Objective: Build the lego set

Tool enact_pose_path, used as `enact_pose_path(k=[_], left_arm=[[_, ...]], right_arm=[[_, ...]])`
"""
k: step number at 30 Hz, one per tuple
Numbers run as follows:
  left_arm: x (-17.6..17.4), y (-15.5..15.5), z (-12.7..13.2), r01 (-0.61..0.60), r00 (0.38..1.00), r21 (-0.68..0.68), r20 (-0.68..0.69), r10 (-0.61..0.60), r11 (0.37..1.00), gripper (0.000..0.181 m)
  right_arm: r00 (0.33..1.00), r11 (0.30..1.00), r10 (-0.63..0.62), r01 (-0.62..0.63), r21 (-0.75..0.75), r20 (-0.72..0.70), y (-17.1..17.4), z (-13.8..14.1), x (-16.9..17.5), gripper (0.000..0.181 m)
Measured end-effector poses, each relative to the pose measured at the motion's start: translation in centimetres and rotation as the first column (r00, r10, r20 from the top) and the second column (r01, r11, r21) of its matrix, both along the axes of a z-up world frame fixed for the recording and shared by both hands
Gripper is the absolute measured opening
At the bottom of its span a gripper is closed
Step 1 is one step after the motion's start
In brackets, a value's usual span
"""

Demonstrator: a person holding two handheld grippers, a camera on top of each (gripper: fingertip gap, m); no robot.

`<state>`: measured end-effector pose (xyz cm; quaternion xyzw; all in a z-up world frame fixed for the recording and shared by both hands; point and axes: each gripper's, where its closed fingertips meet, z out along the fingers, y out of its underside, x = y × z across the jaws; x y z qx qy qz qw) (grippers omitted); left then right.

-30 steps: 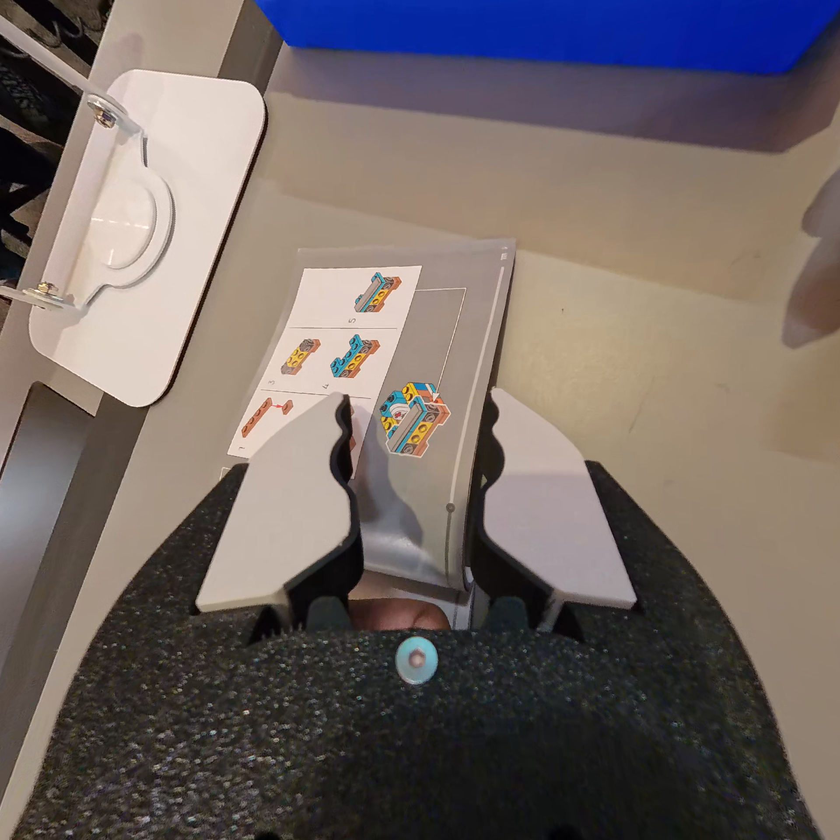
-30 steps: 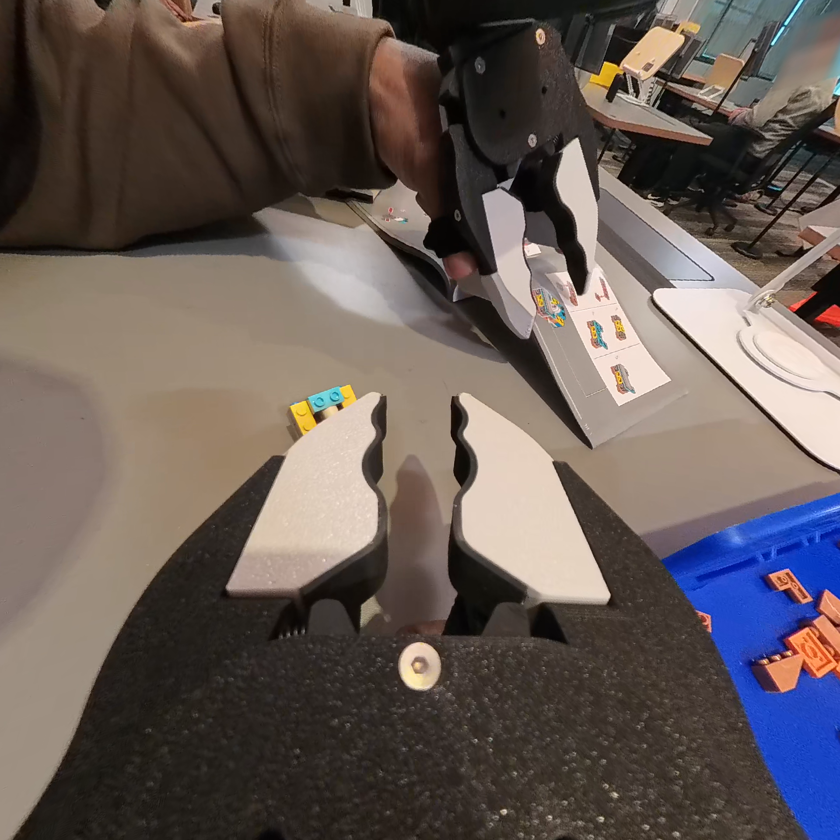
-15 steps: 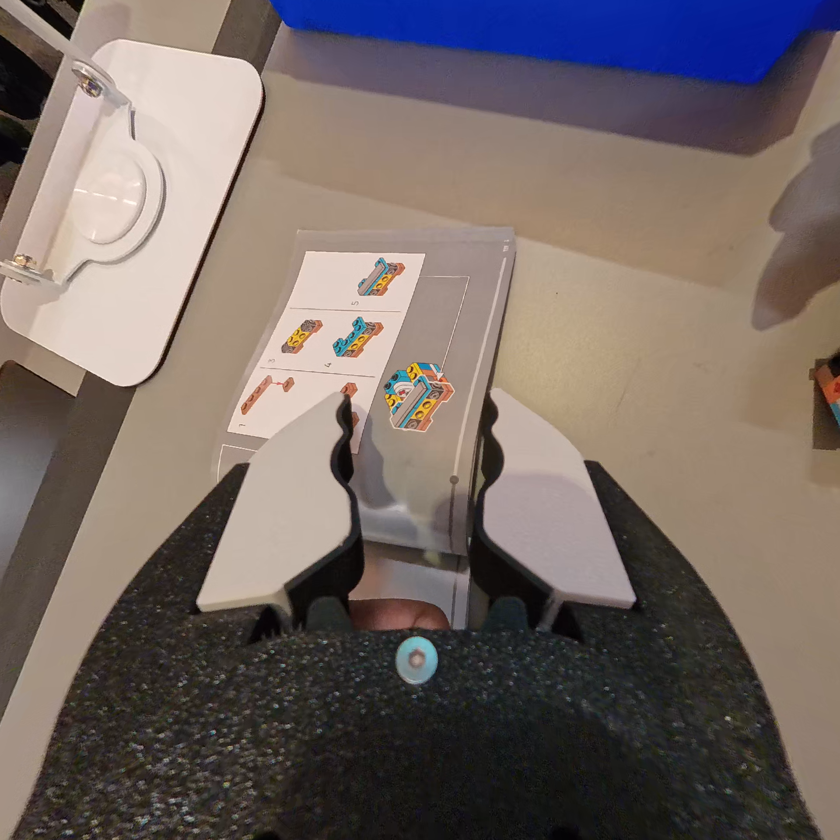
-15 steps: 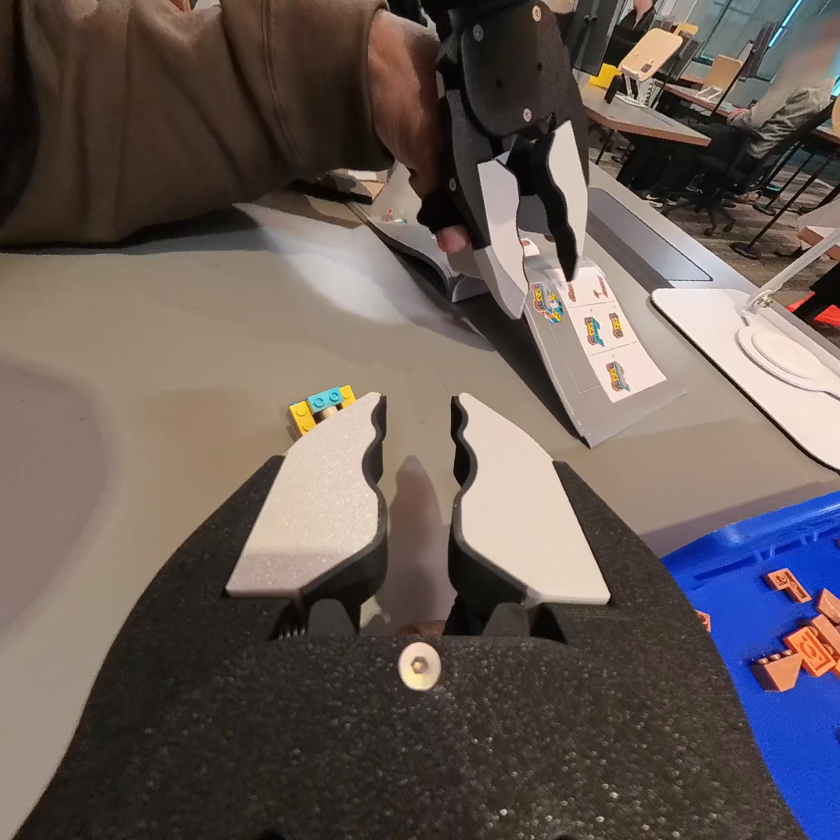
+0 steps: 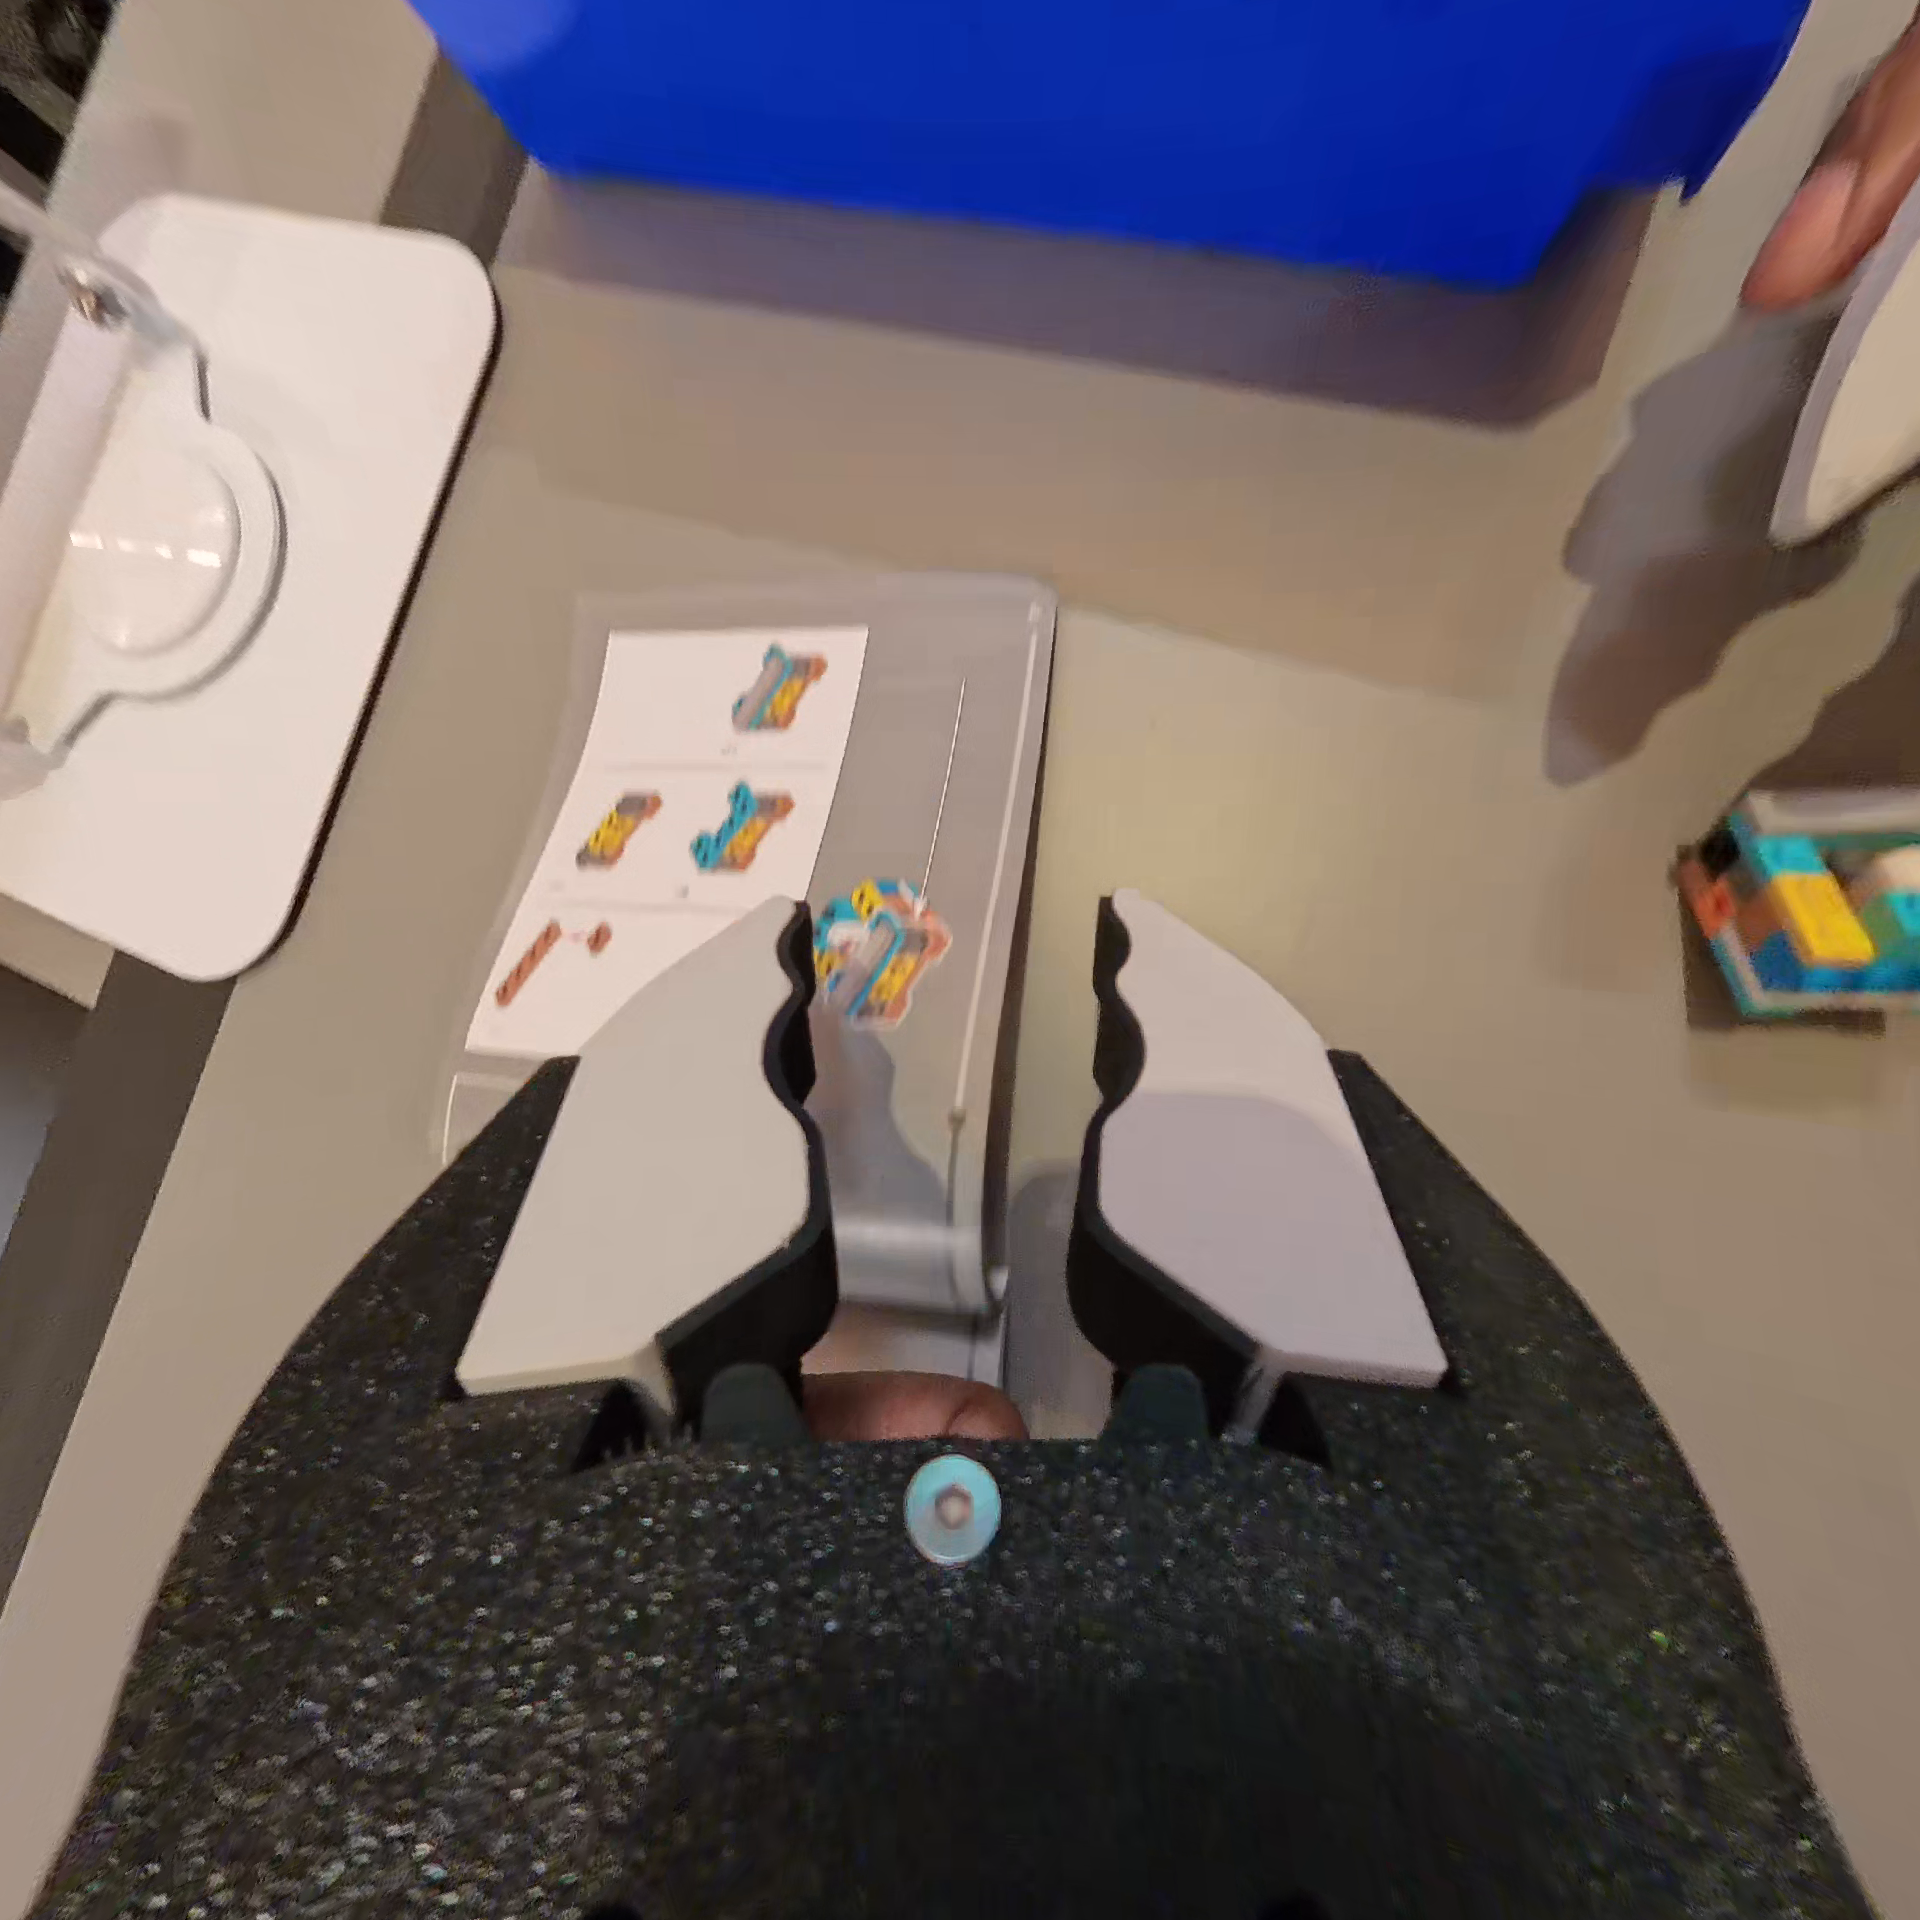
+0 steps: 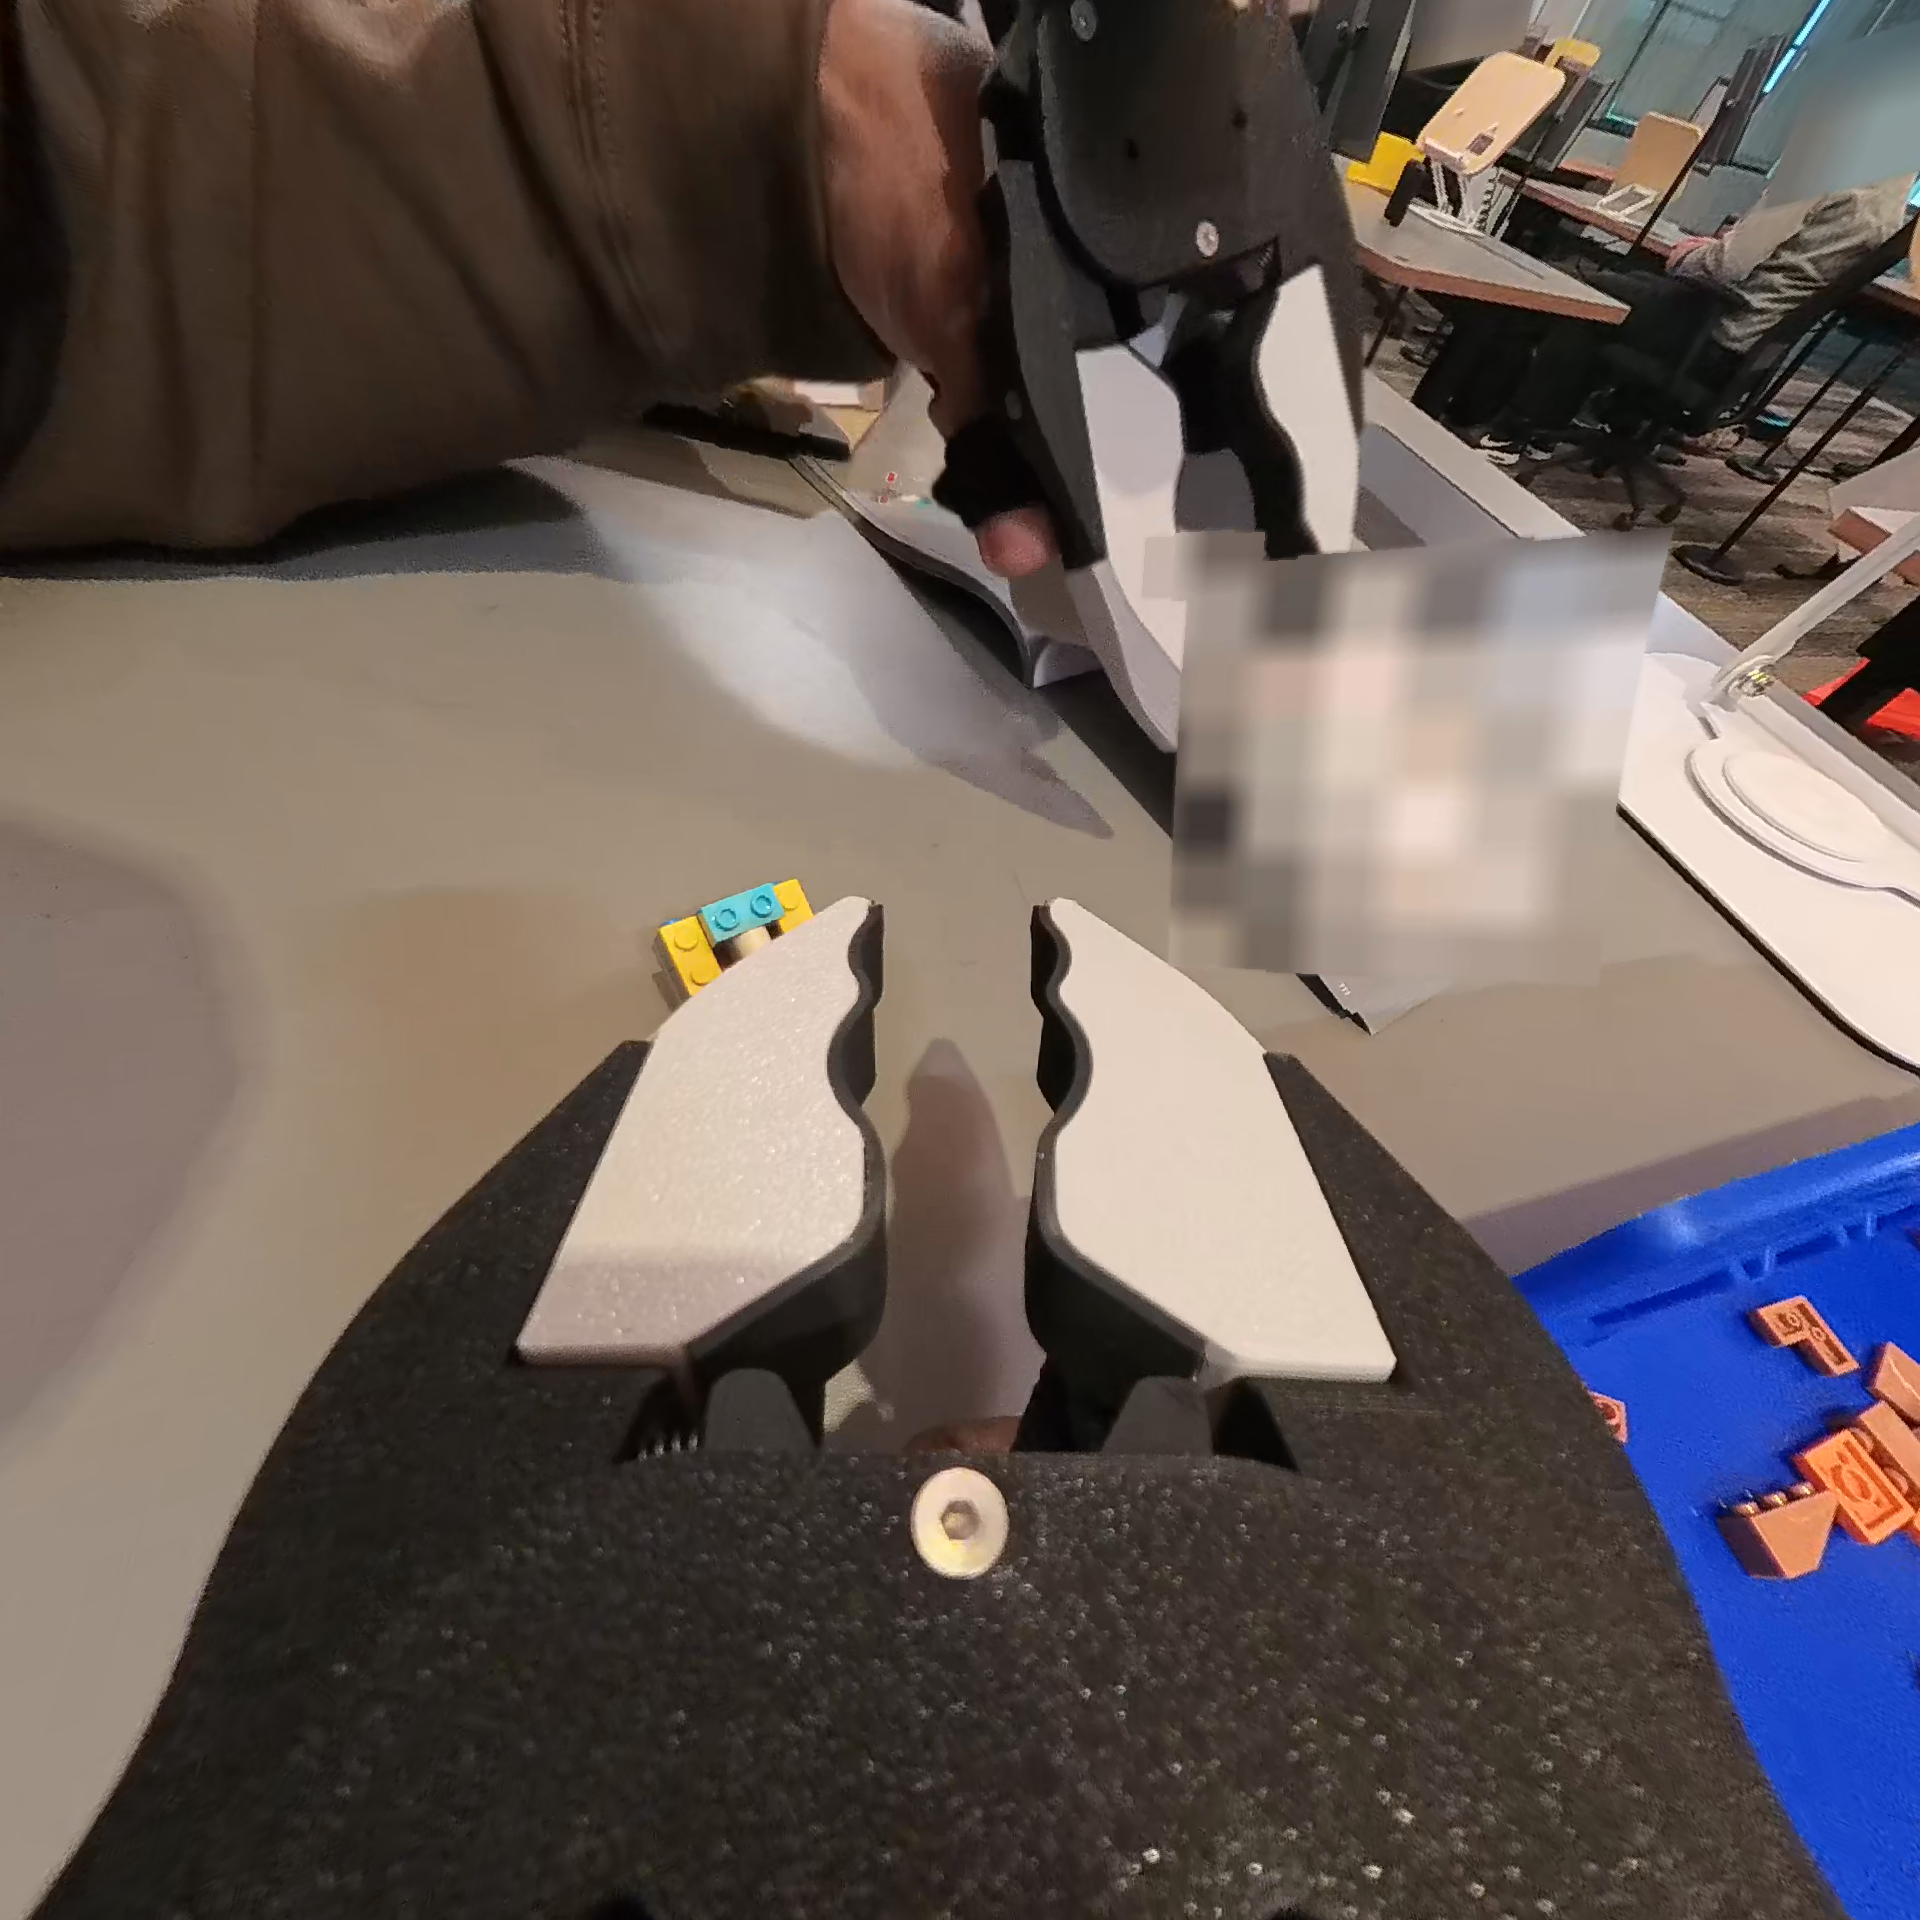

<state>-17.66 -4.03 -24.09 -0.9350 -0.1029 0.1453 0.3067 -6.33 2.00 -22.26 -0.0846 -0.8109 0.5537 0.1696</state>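
Left wrist view: the left claw [image 5: 951, 935] hangs wide apart and empty above the instruction booklet [image 5: 831, 831], so the step looks like checking the picture. Next comes fetching a brick from the blue tray [image 6: 1714, 1403]. The half-built model [image 6: 732, 935] sits just beyond the right claw [image 6: 956, 925], whose fingers are parted, holding nothing.

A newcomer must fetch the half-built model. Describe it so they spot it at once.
Start at the big blue plastic bin of loose orange bricks, then look across the bare grey tabletop. The small yellow-and-turquoise brick assembly sits alone there, just beyond the right hand-held gripper. It is the only multicoloured, joined-up piece.
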Motion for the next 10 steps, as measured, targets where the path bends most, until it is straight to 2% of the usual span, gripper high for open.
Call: enact_pose_path(k=[1, 4, 8, 10], left_arm=[[-0.1, 0.8, -0.1, -0.002, 1.000, 0.009, -0.016, 0.002, 1.000, 0.052], [-1.4, 2.4, -0.9, -0.063, 0.994, -0.014, -0.085, 0.061, 0.998, 0.055], [-0.7, 2.0, -3.4, -0.055, 0.998, -0.154, -0.031, 0.050, 0.987, 0.055], [0.0, 1.5, -3.9, -0.039, 0.999, -0.171, 0.020, 0.043, 0.984, 0.053]], right_arm=[[1.000, 1.000, 0.000, 0.000, 0.001, 0.000, 0.0, 0.0, 0.0, 0.027], [1.000, 1.000, 0.000, 0.000, 0.002, -0.003, 0.0, 0.0, 0.0, 0.027], [1.000, 1.000, 0.000, 0.000, -0.002, -0.004, 0.0, 0.0, 0.0, 0.027], [1.000, 1.000, 0.000, 0.000, -0.003, -0.003, 0.0, 0.0, 0.0, 0.027]])
